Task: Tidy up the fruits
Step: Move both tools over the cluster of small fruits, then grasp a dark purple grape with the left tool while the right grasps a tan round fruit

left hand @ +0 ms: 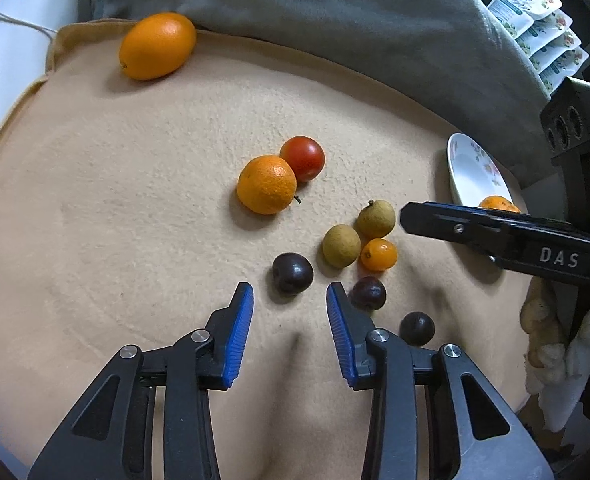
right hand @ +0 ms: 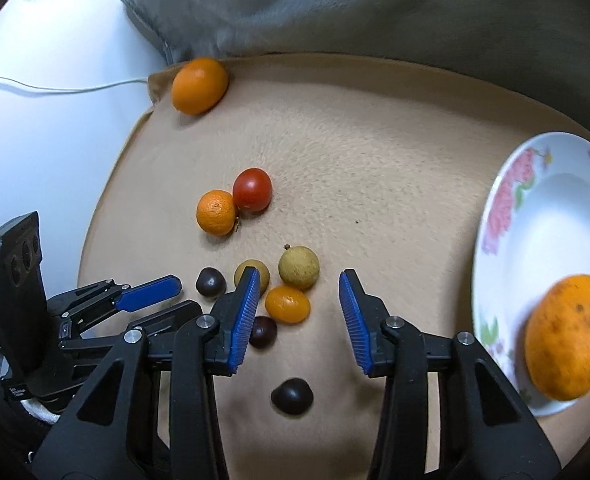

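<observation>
Both grippers are released, holding nothing. The left gripper [left hand: 290, 300] has a dark plum [left hand: 292, 273] just ahead. The right gripper [right hand: 300, 290] has a small orange [right hand: 287, 304] between its fingers.

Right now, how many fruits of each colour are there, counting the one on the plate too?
Orange: 4 (big one at the back, one by the red fruit, small one, one on the plate)
Red: 1
Tan-green: 2
Dark purple: 3
Total: 10
</observation>
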A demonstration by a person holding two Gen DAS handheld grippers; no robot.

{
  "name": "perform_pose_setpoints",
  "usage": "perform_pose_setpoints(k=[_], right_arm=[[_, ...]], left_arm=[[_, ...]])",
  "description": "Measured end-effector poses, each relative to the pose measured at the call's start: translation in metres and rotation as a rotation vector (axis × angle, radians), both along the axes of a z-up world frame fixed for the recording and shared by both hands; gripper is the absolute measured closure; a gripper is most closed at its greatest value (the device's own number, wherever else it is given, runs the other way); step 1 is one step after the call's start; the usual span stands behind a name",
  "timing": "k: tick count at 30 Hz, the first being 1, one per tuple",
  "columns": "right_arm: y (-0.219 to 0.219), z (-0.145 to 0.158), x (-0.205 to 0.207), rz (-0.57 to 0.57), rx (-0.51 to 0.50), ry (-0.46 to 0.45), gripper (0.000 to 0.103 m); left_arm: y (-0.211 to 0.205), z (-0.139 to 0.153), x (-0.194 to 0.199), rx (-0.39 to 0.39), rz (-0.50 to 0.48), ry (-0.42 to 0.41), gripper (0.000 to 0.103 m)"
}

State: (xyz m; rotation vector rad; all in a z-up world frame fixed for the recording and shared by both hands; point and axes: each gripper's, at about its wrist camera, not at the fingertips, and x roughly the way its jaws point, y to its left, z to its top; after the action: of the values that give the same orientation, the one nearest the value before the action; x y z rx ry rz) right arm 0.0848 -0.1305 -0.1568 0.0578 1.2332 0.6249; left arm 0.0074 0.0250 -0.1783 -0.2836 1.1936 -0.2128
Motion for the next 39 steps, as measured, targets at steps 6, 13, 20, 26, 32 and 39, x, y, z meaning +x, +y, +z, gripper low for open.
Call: perform_pose_setpoints(k=[6,13,20,26,32,39], right_arm=[[0.009,-0.011,0.008,0.002,0.003,0.031,0.064],[0.017,-0.017,0.014,0.006,-0.017,0.039,0.064],[0.023,-0.023,0.018,0.008,-0.029,0.051,0.071],[0.026,-0.027,0.019,0.008,-0.040,0.057,0.074],[0.025,-0.028,0.019,0.011,-0.035,0.054,0.076],[0.021,-0.026,0.016,0.006,-0.021,0.040,0.076]], left_arm=[[0.000,-0.003,0.005,-0.005,-0.005,0.005,0.069],[-0.008,-0.008,0.009,-0.003,-0.024,0.020,0.073],[-0.014,-0.013,0.016,0.001,-0.036,0.028,0.076],[-0.016,-0.015,0.019,0.010,-0.034,0.030,0.078],[-0.015,-0.016,0.021,0.015,-0.031,0.032,0.082],[-0.012,-0.014,0.023,0.005,-0.021,0.030,0.083]])
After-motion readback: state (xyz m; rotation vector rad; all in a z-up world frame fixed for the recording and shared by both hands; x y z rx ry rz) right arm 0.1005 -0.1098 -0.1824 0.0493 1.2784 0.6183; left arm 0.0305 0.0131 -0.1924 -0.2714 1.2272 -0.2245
